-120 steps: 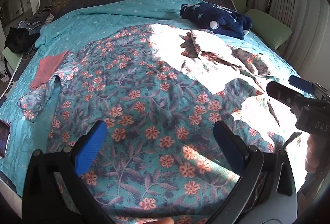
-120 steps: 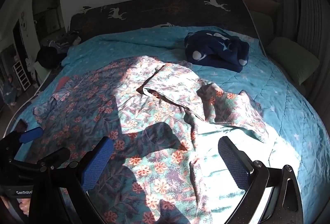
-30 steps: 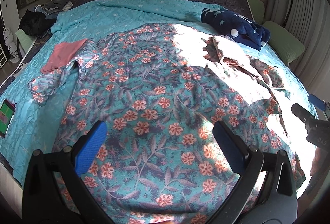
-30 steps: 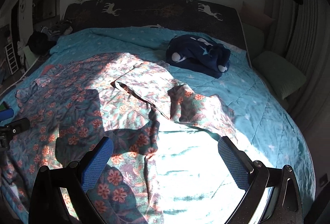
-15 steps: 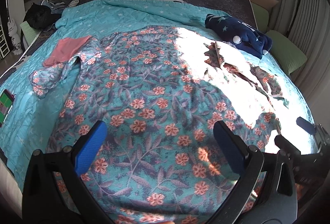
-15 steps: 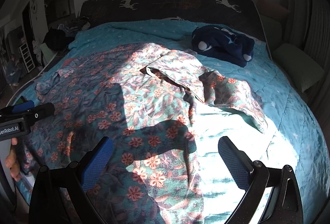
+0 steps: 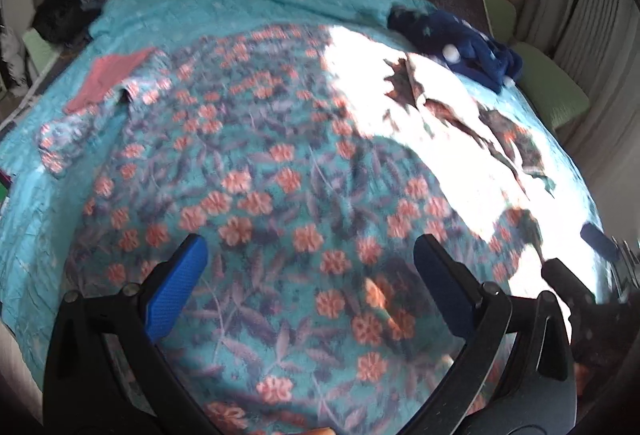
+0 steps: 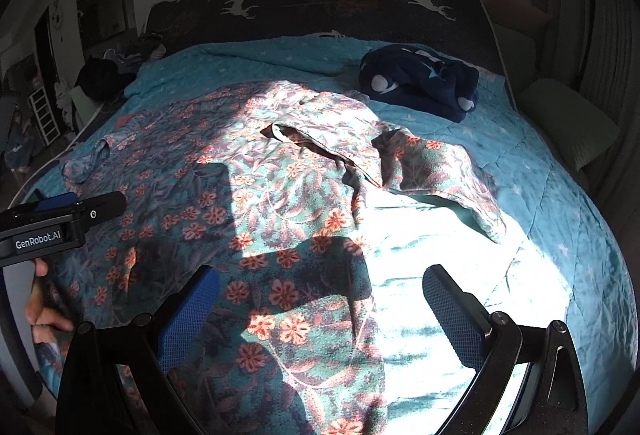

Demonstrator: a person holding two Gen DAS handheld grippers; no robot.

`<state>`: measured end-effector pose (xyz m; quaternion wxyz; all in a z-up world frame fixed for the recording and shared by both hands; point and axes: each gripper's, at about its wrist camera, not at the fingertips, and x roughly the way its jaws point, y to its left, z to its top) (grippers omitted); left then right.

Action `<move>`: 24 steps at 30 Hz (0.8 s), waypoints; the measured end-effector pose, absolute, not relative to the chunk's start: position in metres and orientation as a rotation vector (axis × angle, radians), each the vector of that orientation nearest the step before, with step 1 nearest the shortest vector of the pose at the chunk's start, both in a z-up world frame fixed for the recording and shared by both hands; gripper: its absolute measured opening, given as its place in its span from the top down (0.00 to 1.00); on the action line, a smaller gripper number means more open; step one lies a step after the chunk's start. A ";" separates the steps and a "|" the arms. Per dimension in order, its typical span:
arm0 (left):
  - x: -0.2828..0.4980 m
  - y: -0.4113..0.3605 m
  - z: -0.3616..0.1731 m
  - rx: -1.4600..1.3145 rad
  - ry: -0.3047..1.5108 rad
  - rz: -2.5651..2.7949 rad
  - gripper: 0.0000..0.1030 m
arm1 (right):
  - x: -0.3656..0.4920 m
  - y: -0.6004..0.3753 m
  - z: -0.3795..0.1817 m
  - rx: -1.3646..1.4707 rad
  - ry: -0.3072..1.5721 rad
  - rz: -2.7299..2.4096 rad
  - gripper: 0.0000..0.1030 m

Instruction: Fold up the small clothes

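Observation:
A large teal garment with orange flowers (image 7: 280,195) (image 8: 256,203) lies spread over the bed, one sleeve (image 8: 432,171) folded across its right side and the other sleeve (image 7: 60,143) out to the left. My left gripper (image 7: 306,267) hovers open above the garment's lower middle with nothing between its blue pads. My right gripper (image 8: 320,299) is open too, over the garment's lower right edge, and its fingers show at the right rim of the left wrist view (image 7: 588,259). The left wrist view is blurred.
A teal quilt (image 8: 552,219) covers the bed. A navy star-print garment (image 8: 420,79) lies bunched near the headboard. A pink cloth (image 7: 108,75) sits at the far left, green pillows (image 7: 556,91) at the right, dark clothes (image 8: 100,75) at the back left. A hand (image 8: 44,311) holds the left gripper.
Both grippers have drifted over the garment while staying open. The left view has shifted and gone blurry from motion. The garment lies as before.

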<state>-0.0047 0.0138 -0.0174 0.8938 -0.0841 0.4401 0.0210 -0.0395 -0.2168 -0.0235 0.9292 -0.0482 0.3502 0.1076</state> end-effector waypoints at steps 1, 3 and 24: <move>-0.008 0.015 -0.018 -0.179 0.939 0.027 0.01 | -0.040 -0.215 -0.021 -0.103 0.711 0.223 0.00; -0.017 0.019 -0.014 -0.180 0.934 0.017 0.01 | -0.041 -0.212 -0.017 -0.110 0.695 0.230 0.00; -0.024 0.027 -0.006 -0.161 0.881 0.044 0.01 | -0.037 -0.198 0.000 -0.097 0.650 0.240 0.00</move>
